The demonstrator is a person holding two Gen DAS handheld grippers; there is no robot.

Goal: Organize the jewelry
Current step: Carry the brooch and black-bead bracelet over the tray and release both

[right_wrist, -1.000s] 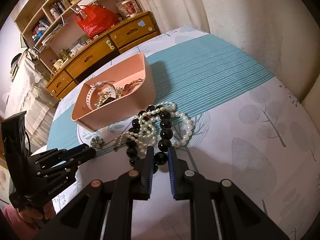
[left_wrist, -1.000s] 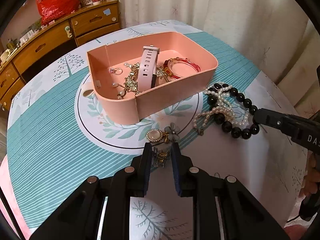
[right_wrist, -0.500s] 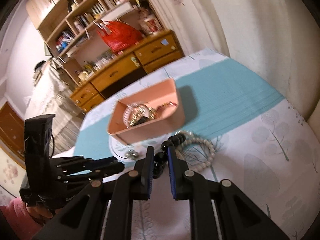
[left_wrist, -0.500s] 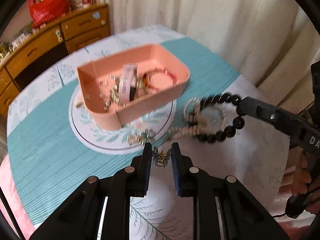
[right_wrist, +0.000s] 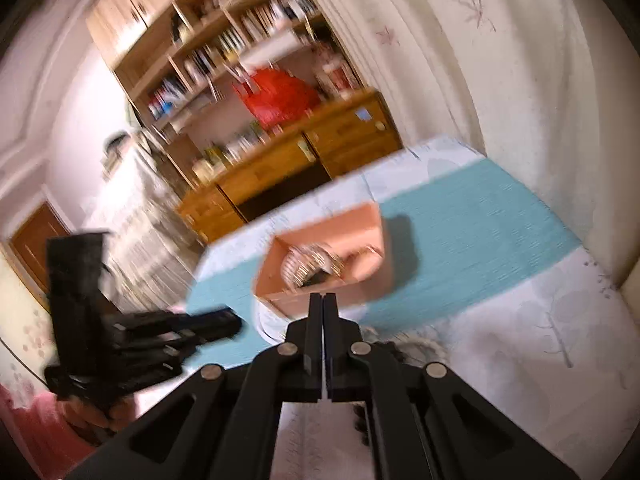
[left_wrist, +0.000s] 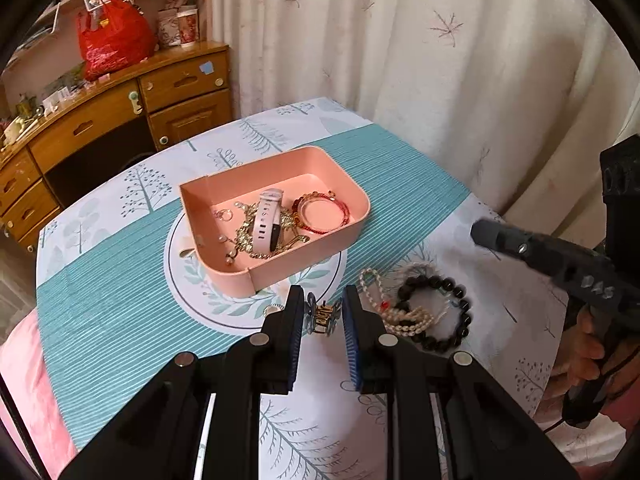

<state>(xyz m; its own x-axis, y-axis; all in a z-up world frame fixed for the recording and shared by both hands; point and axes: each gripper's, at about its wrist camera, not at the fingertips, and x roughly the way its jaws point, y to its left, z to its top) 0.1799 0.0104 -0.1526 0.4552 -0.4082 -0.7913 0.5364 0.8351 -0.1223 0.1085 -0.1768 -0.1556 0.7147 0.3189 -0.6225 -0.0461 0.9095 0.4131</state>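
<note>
the table (left_wrist: 120,264), under a teal and white leaf-print cloth, fills the middle and lower part of the left wrist view, with a cream curtain (left_wrist: 420,60) across the upper right and a wooden dresser (left_wrist: 100,120) in the upper left carrying a red bag (left_wrist: 114,40). the pink tray (left_wrist: 348,196) sits at frame centre on a round leaf motif of the cloth; inside it lie a pale watch strap (left_wrist: 266,220), a red bangle (left_wrist: 320,212) to its right, and a tangle of gold chain (left_wrist: 248,240) with small pearls to its left. lower right of the tray, on the cloth, a black bead bracelet (left_wrist: 448,312) and a pearl strand (left_wrist: 400,312) lie heaped together, touching. the left gripper (left_wrist: 323,316), at bottom centre, stands narrow, its blue pads pressed on a small gold clip (left_wrist: 322,316) with grey petals held clear above the cloth. the right gripper (left_wrist: 486,236) comes in from the right edge, tip over the cloth above the beads, a hand (left_wrist: 588,356) on its handle at lower right. the right wrist view is blurred: the right gripper (right_wrist: 322,300) has just been closing and its jaws now meet with nothing between them, the tray (right_wrist: 376,236) just beyond its tip, the beads dark and partly hidden behind its fingers at lower centre, the left gripper (right_wrist: 224,326) at left
</note>
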